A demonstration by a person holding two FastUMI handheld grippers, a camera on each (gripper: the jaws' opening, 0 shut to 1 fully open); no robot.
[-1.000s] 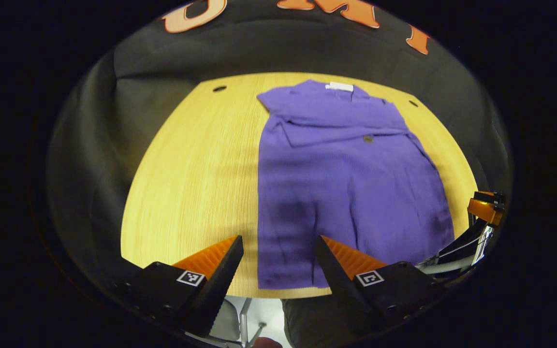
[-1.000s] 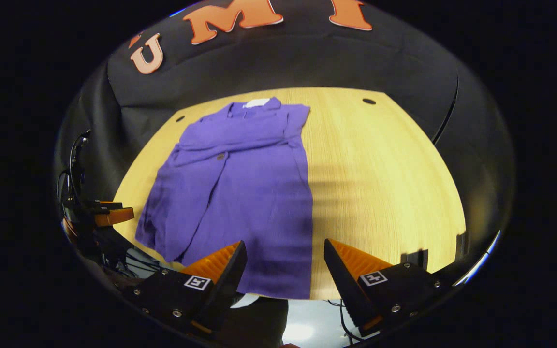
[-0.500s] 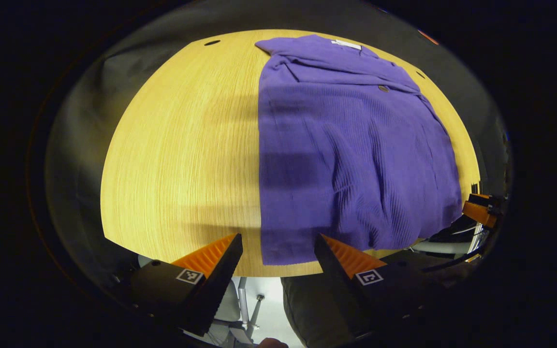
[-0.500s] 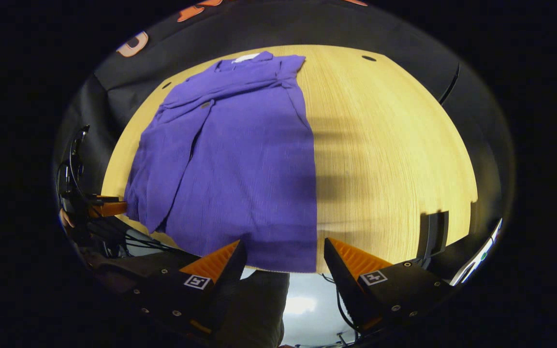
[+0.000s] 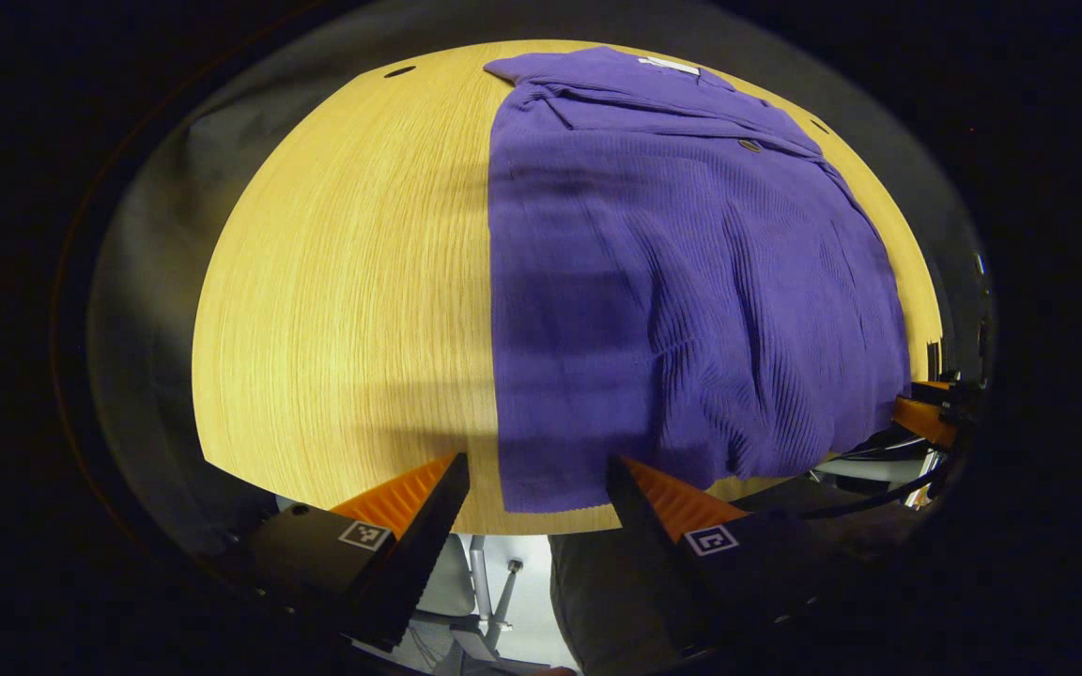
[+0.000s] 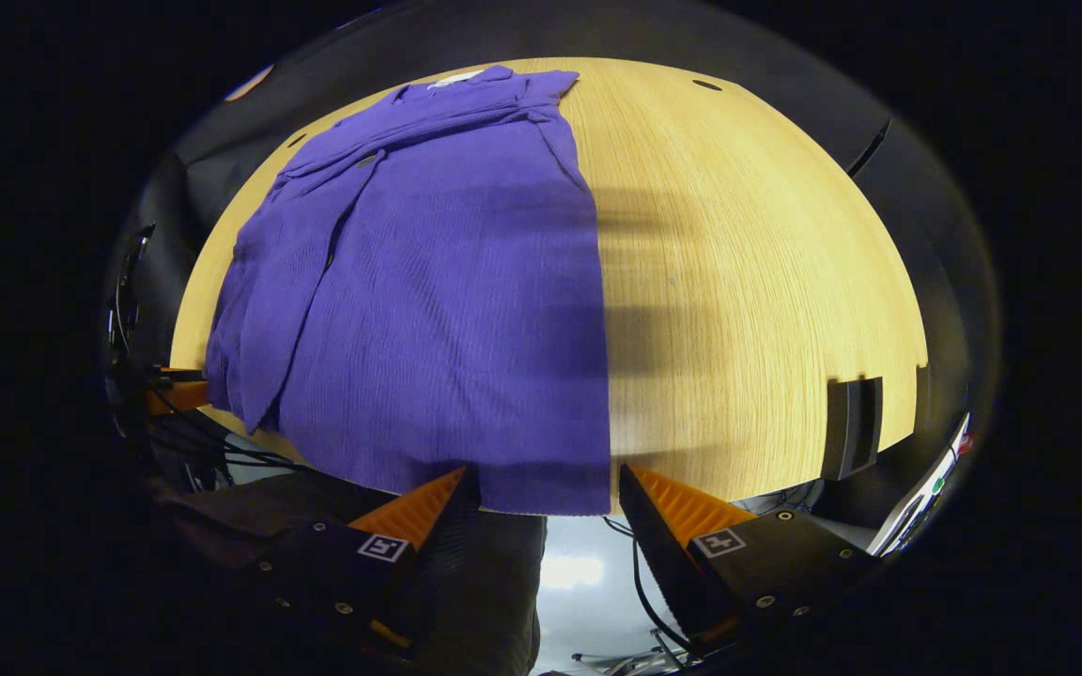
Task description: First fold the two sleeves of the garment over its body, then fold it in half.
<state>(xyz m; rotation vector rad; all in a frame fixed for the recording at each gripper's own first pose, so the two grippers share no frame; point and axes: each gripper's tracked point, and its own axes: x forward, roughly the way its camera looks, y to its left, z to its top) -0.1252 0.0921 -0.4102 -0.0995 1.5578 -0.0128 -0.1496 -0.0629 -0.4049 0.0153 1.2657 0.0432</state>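
Purple garment [image 5: 672, 282] covers the wooden table [image 5: 344, 282]; a black box [image 6: 849, 427] sits on its edge.

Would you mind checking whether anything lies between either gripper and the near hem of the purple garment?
Nothing visible does. The left gripper and right gripper each stand open just short of the hem of the purple garment, which lies flat on the wooden table with nothing on top of it.

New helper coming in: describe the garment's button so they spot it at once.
Start at the wooden table, where a purple garment lies flat. Near its far collar end sits one small round button, dark against the purple, beneath the white neck label.
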